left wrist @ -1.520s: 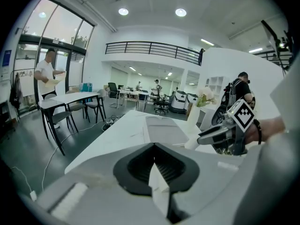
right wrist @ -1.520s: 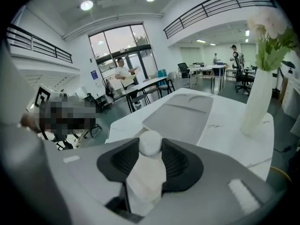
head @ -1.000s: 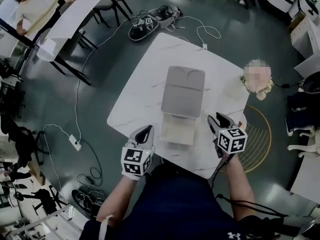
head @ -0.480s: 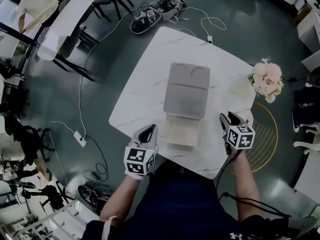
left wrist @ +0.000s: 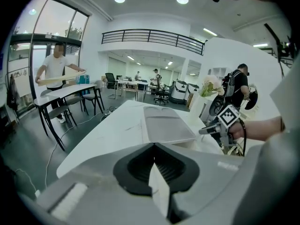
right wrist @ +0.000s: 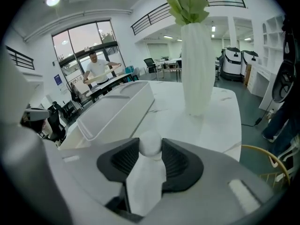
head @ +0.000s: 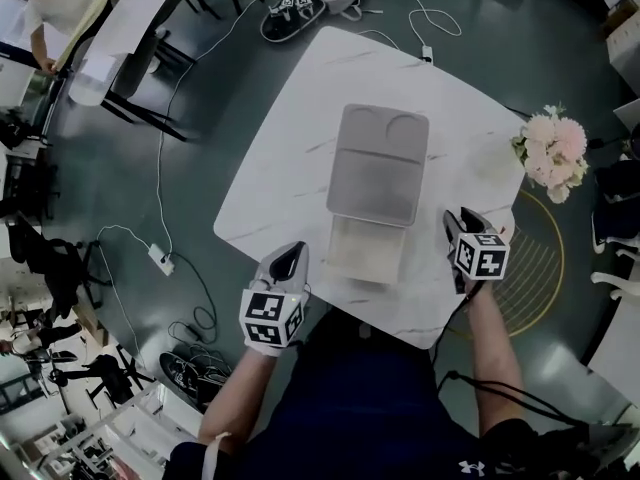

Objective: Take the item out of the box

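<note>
The box (head: 378,163) lies in the middle of the white marble table (head: 290,158). Its grey lid is laid back away from me, and its pale open tray (head: 365,250) faces me. No item shows inside from here. My left gripper (head: 293,251) hangs at the table's near edge, left of the tray. In the left gripper view only a thin white sliver shows between its dark pads (left wrist: 136,165). My right gripper (head: 458,218) hovers right of the tray, jaws apart. A white rounded piece (right wrist: 150,144) stands between its pads, and I cannot tell what it is.
A white vase (right wrist: 198,69) of pink flowers (head: 555,148) stands at the table's right corner, close beyond my right gripper. Cables and a power strip (head: 160,260) lie on the floor to the left. A person (left wrist: 55,74) stands by other tables further off.
Both hands have sunk toward the table's near edge, the right one more, and it now sits closer beside the tray. The box has not moved.
</note>
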`<action>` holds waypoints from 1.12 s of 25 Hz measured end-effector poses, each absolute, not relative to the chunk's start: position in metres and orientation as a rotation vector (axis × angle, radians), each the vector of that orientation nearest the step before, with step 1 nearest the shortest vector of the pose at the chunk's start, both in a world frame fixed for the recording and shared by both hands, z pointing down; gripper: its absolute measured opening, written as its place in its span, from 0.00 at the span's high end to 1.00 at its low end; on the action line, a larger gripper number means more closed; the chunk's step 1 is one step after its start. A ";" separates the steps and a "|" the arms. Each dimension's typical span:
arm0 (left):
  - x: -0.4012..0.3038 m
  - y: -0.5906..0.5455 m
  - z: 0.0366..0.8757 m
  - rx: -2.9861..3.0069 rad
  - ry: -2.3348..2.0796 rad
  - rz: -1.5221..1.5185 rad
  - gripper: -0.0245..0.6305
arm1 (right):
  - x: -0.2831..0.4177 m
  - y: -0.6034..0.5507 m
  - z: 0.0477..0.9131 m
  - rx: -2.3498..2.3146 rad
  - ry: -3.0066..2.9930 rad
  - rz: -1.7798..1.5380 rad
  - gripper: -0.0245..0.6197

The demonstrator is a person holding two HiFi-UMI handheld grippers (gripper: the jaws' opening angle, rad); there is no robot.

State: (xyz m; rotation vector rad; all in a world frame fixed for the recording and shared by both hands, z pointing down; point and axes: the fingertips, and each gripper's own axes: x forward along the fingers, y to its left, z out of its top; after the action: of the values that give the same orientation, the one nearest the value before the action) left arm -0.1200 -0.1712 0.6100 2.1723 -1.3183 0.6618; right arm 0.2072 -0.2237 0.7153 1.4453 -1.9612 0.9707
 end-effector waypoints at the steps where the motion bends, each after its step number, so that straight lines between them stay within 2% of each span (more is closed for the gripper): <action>1: -0.122 -0.170 0.612 2.165 -1.321 0.665 0.96 | 0.206 -0.225 0.717 1.442 -1.960 0.972 0.72; 9: -0.122 -0.168 0.623 2.138 -1.321 0.674 0.96 | 0.205 -0.228 0.721 1.436 -1.971 0.939 0.71; 15: -0.120 -0.167 0.619 2.151 -1.323 0.660 0.96 | 0.204 -0.228 0.711 1.452 -2.006 0.942 0.60; 28: -0.123 -0.162 0.587 2.209 -1.391 0.560 0.96 | 0.208 -0.215 0.640 1.541 -2.101 0.837 0.61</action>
State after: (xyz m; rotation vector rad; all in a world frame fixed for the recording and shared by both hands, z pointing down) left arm -0.1230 -0.1624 0.5871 2.2089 -1.3913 0.5603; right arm 0.2076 -0.2152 0.6405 1.5415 -2.1009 0.8372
